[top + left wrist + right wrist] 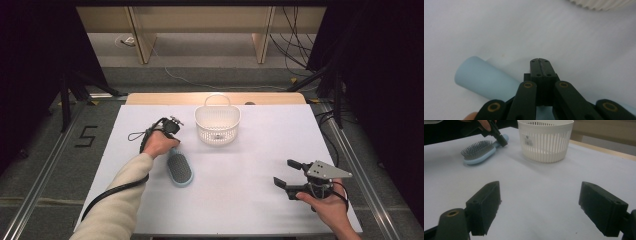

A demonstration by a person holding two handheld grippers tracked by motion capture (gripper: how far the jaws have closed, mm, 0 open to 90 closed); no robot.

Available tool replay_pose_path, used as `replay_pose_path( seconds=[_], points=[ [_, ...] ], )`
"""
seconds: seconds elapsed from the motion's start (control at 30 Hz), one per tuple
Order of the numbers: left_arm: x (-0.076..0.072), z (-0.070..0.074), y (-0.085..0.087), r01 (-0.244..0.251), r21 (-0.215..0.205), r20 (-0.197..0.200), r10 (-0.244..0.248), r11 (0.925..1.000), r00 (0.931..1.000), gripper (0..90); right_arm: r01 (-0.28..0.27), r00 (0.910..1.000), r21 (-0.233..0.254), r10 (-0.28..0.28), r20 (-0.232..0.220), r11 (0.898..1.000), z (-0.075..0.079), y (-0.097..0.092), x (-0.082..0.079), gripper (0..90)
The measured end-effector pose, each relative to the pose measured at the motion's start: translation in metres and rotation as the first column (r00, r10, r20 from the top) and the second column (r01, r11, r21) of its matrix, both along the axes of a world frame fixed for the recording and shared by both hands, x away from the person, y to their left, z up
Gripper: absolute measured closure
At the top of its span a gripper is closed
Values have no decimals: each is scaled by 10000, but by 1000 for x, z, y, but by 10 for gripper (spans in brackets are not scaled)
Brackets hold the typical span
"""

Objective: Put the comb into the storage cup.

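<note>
Foam-dark pads framed my nearest view: the right tool [540, 210] sat low at the near right of the table [250, 200], its two blocky black jaws spread wide with nothing but bare white surface between them. From above I saw it resting in the right hand [327, 205], a grey three-cornered plate on top, well apart from everything else.

Further in, on my left, lay the hairbrush [179, 169], a pale blue plastic oval with a dense bed of dark bristles facing up and a smooth, rounded handle running away toward the far side. It lay flat on the table, near the basket but not touching it. My left tool [541, 67] had its jaws pressed together, the pads meeting in a thin seam, with nothing pinched between them. The closed tip sat right over the brush handle, which passed beneath the jaws as a matte blue cylinder; whether the tip actually touched the handle I could not tell. The left hand [159, 143] in its cream sleeve came in from the near left edge.

Beyond that stood the basket [217, 125], white plastic, round, with slotted ribbed walls and a thin hoop handle, upright toward the far middle of the table.
</note>
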State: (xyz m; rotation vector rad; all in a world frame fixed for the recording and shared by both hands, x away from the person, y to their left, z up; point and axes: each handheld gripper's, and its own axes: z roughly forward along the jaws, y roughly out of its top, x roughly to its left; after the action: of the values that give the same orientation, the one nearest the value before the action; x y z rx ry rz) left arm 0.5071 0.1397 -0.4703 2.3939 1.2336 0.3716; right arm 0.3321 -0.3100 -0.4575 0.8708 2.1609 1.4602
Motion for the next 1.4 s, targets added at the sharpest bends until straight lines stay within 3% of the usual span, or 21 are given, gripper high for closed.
replay_pose_path(
  seconds=[0.33,0.57,0.83,1.03,1.4],
  points=[
    [-20,-1,32,-433,-76,-312,430,9990,9986,898,-30,10000,2,30,-48,10000,-1,0,1,186],
    [-39,-2,50,-659,-472,-396,640,9967,9972,898,-17,9999,7,18,-156,10000,-1,1,1,186],
    [-66,-5,67,-1346,-1206,-515,1292,9835,9903,898,-4,9998,5,4,-182,10000,-2,1,1,186],
    [-84,-6,73,-1630,-1519,-567,1561,9749,9861,898,-61,9998,-15,61,-183,10000,-2,2,1,187],
    [-108,-7,72,-1614,-1456,-485,1559,9761,9866,898,-140,9998,-78,138,-155,9999,-2,3,0,189]
  ],
)
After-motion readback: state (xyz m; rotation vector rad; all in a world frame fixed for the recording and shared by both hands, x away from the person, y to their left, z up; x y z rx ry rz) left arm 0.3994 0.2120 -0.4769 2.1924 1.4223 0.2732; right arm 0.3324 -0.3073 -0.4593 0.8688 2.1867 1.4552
